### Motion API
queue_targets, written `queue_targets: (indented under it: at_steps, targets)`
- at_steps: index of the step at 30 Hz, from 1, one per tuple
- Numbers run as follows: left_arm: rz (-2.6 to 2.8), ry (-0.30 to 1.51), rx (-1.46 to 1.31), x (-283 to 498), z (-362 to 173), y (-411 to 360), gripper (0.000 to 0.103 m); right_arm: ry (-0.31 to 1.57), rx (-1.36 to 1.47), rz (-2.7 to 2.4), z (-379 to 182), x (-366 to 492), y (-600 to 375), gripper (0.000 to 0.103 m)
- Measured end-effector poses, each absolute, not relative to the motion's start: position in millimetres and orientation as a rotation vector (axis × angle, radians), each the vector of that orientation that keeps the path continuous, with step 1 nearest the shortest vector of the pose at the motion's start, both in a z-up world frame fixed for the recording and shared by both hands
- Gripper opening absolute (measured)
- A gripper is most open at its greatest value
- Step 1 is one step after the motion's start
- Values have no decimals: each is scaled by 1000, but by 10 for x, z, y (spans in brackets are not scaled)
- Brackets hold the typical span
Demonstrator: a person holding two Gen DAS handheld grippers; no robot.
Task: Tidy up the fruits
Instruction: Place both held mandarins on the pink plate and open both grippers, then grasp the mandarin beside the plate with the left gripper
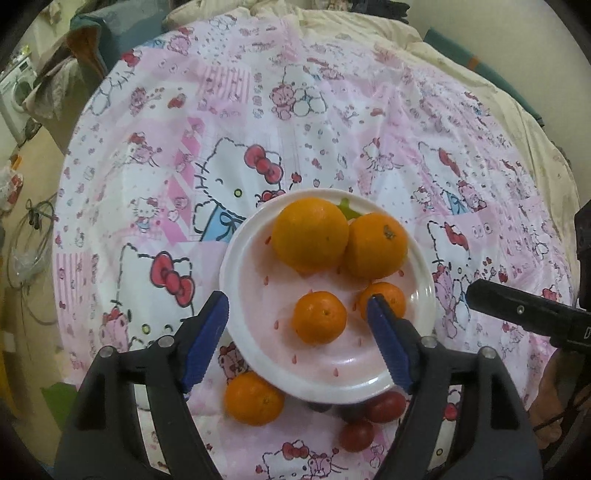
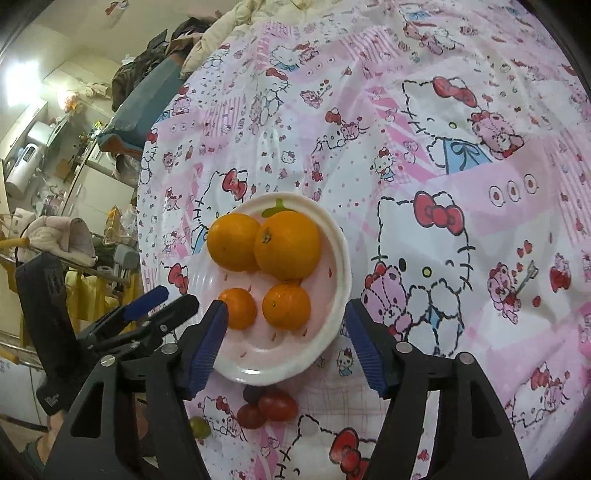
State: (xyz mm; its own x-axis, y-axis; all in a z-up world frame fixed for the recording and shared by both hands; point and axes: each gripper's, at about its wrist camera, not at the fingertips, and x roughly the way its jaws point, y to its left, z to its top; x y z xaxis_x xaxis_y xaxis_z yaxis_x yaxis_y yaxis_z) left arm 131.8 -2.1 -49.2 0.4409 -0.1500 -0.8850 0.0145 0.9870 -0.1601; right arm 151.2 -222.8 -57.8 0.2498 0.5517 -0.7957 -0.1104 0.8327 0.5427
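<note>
A white plate [image 1: 325, 380] [image 2: 332, 321] sits on a pink cartoon-cat tablecloth. It holds two large oranges [image 1: 310, 234] [image 2: 288, 245] and two small mandarins [image 1: 319, 317] [image 2: 286, 306]. Another mandarin [image 1: 253, 398] lies on the cloth just in front of the plate, beside red cherry tomatoes [image 1: 384, 406] [image 2: 277, 404]. My left gripper [image 1: 297, 339] is open and empty, its jaws spread above the plate's near half. My right gripper [image 2: 284, 343] is open and empty, above the plate's near rim. The left gripper also shows in the right wrist view [image 2: 147, 314].
A green grape [image 2: 199, 428] and a dark grape [image 2: 251, 393] lie near the tomatoes. The tablecloth [image 1: 332, 129] covers a round table. Bedding lies at the far edge [image 1: 369, 26]. Household clutter stands left of the table [image 2: 55, 184].
</note>
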Motion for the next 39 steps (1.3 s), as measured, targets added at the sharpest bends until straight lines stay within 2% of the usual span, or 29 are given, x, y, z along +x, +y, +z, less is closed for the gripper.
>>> queue_targets:
  at_steps: [16, 24, 31, 35, 39]
  targets:
    - [-8, 1083, -202, 779, -232, 401, 78, 1254, 425, 478, -407, 966, -2398, 72]
    - [49, 1201, -333, 692, -567, 612, 78, 1354, 467, 363, -688, 875, -2481, 75]
    - [25, 1351, -365, 739, -950, 444, 77, 1380, 455, 362, -777, 923, -2403, 75]
    - [6, 1372, -319, 783, -1020, 284, 71, 1390, 424, 372, -808, 928, -2328, 75]
    - [2, 1365, -230, 849, -1040, 154, 57, 1396, 419, 379, -822, 929, -2307, 75]
